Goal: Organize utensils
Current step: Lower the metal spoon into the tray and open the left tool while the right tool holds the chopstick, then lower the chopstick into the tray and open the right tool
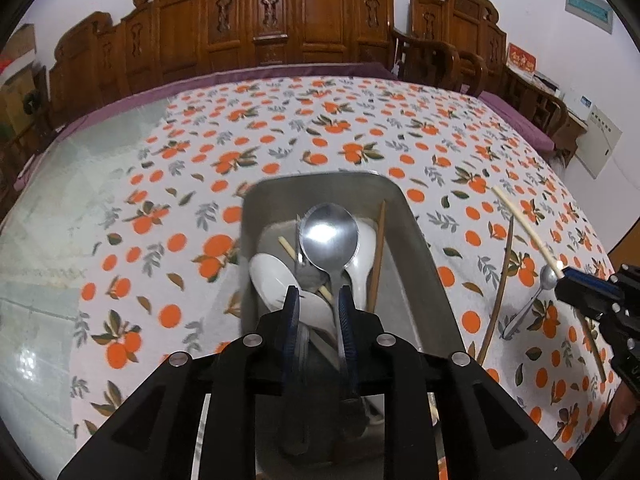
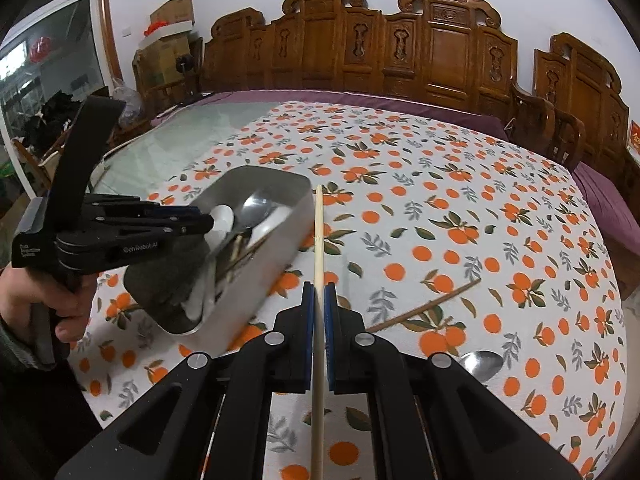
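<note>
A steel tray (image 1: 420, 248) on the orange-print tablecloth holds white ceramic spoons (image 1: 270, 276), brown and pale chopsticks, and a large metal spoon (image 1: 330, 236). My left gripper (image 1: 318, 292) hangs over the tray with its jaws slightly apart. The spoon's handle runs between the fingers, and the pads do not press on it. My right gripper (image 2: 319, 292) is shut on a pale chopstick (image 2: 319, 232), whose tip points toward the tray's (image 2: 264, 276) far right corner. From the left wrist view, that gripper (image 1: 576, 284) sits right of the tray with the chopstick (image 1: 524, 224) slanting up-left.
On the cloth right of the tray lie a small metal spoon (image 1: 532, 300) (image 2: 482, 360) and a brown chopstick (image 1: 500, 280) (image 2: 424, 304); another brown chopstick (image 1: 592, 340) lies under the right gripper. A hand (image 2: 60, 300) holds the left gripper. Carved wooden chairs line the table's far edge.
</note>
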`<state>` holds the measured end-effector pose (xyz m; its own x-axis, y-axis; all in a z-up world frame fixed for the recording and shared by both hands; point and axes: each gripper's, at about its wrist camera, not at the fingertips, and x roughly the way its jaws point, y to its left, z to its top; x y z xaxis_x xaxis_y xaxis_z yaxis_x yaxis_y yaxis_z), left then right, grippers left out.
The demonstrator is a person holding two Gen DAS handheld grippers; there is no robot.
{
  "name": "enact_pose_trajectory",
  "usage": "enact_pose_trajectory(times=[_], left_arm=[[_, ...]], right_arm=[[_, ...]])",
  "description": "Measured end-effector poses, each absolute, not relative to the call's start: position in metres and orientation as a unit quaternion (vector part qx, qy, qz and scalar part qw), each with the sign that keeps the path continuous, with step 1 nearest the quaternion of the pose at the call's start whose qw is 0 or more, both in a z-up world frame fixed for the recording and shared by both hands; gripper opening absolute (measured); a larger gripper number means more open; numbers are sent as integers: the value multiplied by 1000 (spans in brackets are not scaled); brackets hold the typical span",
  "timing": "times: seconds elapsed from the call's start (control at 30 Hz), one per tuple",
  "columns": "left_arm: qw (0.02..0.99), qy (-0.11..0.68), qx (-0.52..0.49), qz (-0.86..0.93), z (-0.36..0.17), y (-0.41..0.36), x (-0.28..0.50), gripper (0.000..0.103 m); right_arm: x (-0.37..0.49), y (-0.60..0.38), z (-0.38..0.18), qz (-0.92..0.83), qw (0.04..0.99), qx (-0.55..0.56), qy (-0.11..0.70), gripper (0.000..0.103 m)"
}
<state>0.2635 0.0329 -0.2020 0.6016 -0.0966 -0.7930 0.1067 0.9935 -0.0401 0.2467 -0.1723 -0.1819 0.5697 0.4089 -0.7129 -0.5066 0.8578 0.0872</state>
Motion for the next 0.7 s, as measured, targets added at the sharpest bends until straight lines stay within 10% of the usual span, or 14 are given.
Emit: enact_pose_trajectory(times=[0.33, 0.7], left_arm=[[908, 415, 8, -46, -177, 59, 257, 40], [922, 386, -4, -36, -158, 84, 251, 88]], right_arm=[[248, -146, -177, 268, 880, -54, 388, 6], [263, -113, -175, 277, 875, -23, 396, 6]])
